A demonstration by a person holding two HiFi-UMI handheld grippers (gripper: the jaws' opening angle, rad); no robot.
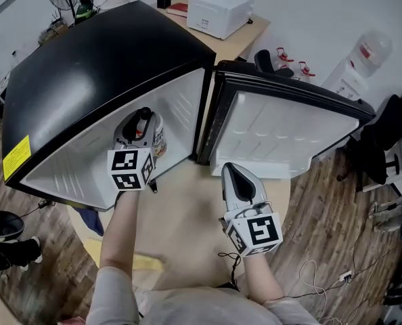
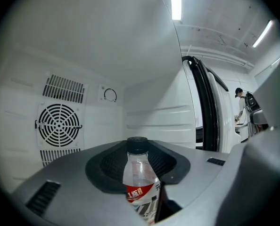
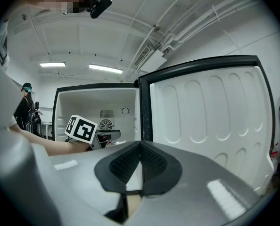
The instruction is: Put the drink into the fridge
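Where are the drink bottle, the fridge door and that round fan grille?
drink bottle (image 2: 139,171), left gripper view, clear body above the label.
fridge door (image 1: 282,131), head view, white inner lining.
fan grille (image 2: 59,124), left gripper view, its centre.

L tool holds bottle inside open fridge; R tool outside, by door.

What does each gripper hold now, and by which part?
The left gripper holds a clear drink bottle by its body, below the black cap. The right gripper is shut and holds nothing.
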